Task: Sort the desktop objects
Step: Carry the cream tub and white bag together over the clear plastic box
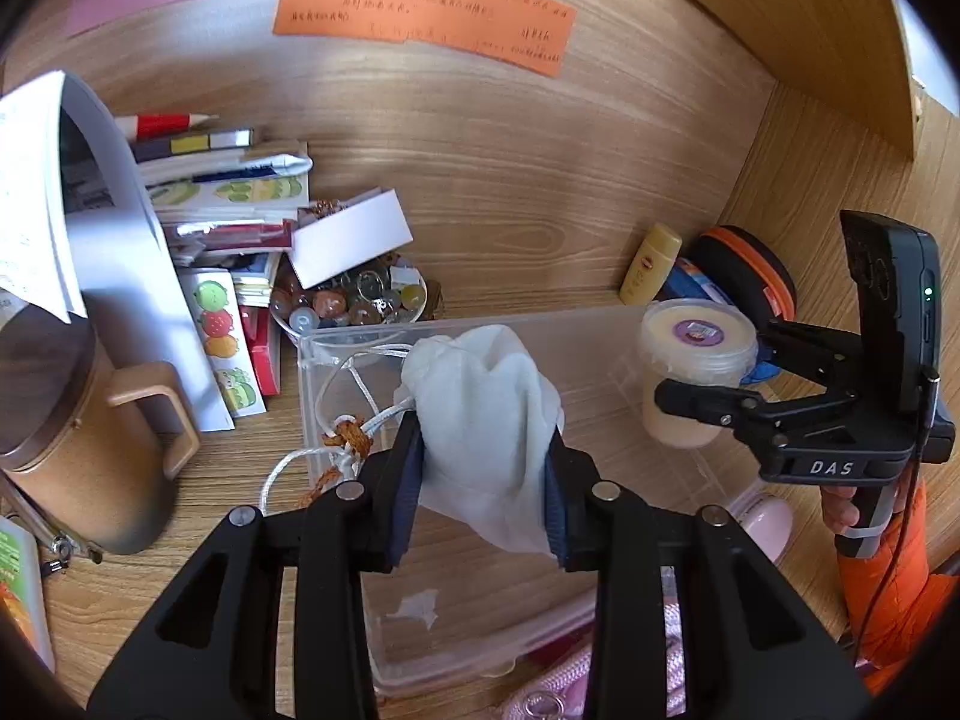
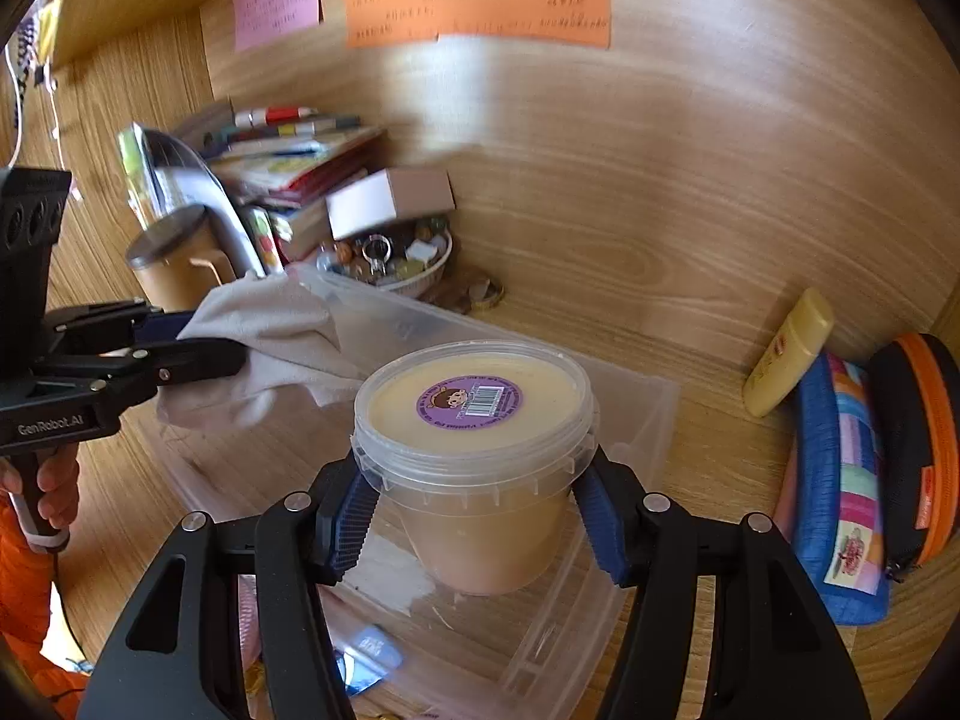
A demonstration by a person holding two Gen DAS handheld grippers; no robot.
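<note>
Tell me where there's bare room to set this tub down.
Free: the clear bin's floor under the tub, and bare desk between bin and yellow bottle. Crowded: the book stack and bead bowl at back left.

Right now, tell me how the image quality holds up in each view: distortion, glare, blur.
Left wrist view: strong fisheye bending and dark corners; the white cloth pouch in the left gripper is sharp.
Right wrist view: same curvature, a bright patch washes out the back panel; the lidded tub is crisp, the far book pile soft.
</note>
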